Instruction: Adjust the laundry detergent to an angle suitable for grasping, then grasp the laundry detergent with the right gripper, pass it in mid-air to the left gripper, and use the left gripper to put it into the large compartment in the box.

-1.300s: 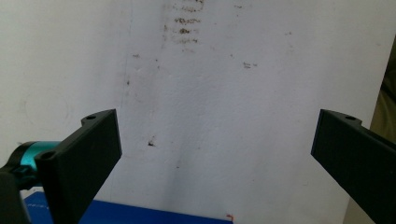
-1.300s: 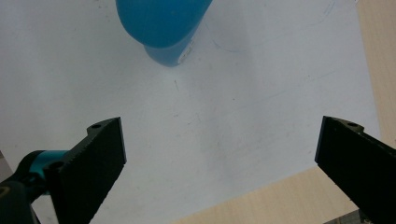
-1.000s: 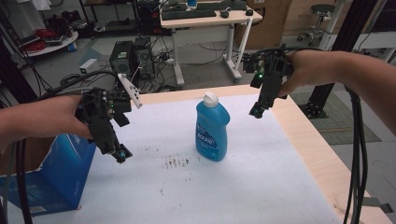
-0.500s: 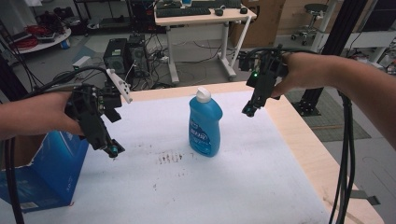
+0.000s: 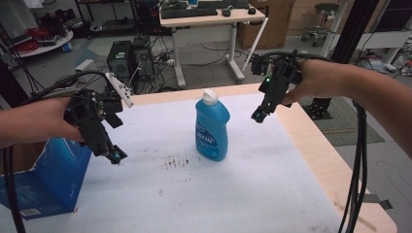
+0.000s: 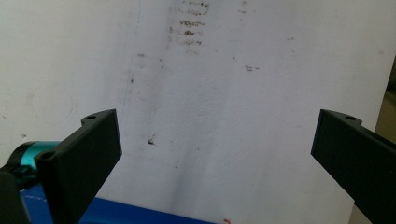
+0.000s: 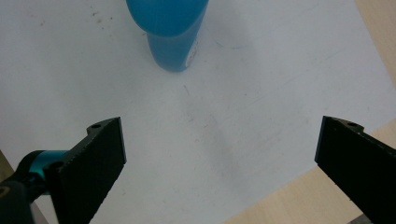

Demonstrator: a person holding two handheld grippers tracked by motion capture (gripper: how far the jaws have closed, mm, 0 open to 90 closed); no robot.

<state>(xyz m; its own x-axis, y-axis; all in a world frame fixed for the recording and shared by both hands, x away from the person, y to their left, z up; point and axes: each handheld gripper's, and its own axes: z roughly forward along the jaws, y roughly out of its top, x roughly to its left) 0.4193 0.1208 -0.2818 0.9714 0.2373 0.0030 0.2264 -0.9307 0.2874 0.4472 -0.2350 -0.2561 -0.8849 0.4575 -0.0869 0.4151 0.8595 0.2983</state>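
In the high view, a blue bottle (image 5: 212,127) is seen upright mid-table on the white sheet (image 5: 243,194), between the left gripper (image 5: 115,156) and the right gripper (image 5: 257,115), both held off it. In the left gripper view, the jaws are spread wide above the stained sheet. In the right gripper view, wide-apart jaws are aimed near the bottle (image 7: 170,32).

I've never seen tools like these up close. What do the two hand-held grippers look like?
Both are black. The left gripper has a white perforated bracket on top, teal at its tip and thick black cables trailing back. The right gripper shows a small green light and its own black cables. Each gripper view shows two flat black jaws with a teal part beside one.
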